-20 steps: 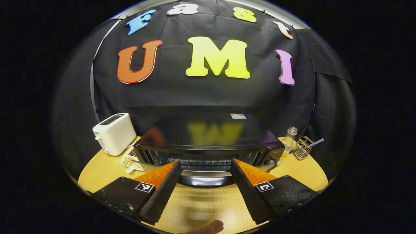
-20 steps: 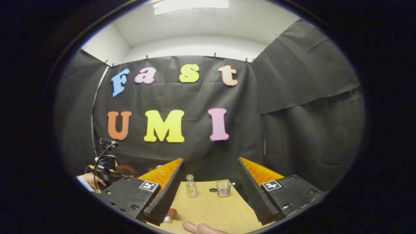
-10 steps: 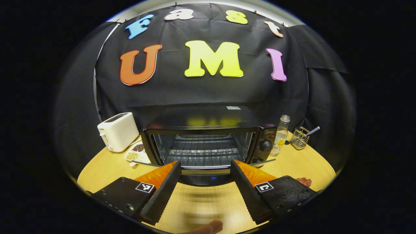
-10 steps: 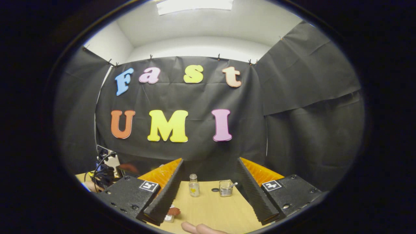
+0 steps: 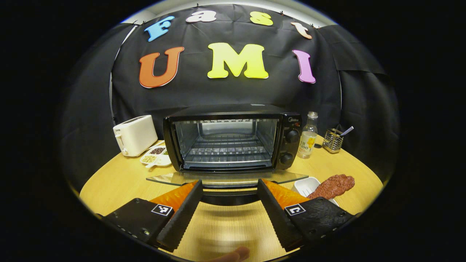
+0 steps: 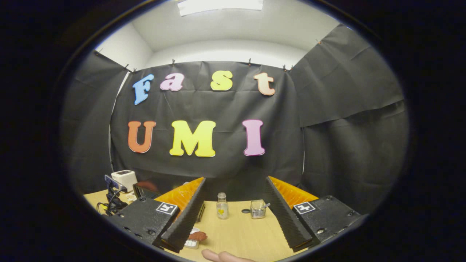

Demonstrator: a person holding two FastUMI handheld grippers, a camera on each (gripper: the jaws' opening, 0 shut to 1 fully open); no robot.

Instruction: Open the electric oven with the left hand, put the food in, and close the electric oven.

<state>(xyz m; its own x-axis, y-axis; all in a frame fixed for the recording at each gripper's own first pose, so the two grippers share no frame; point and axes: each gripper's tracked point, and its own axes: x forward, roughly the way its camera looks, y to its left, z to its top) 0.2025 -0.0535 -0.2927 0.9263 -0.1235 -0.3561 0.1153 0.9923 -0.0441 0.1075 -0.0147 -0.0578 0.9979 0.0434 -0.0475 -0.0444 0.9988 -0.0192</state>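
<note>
Oven, door down, sits just beyond the left hand-held gripper, fingers spread apart.

Bright ceiling light, fisheye-warped edges, blurred foreground table

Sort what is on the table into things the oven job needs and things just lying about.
For the job:
oven, its door down
meat on the white tray

Lying about:
toaster
dish of beans
bottle
wire basket
</note>
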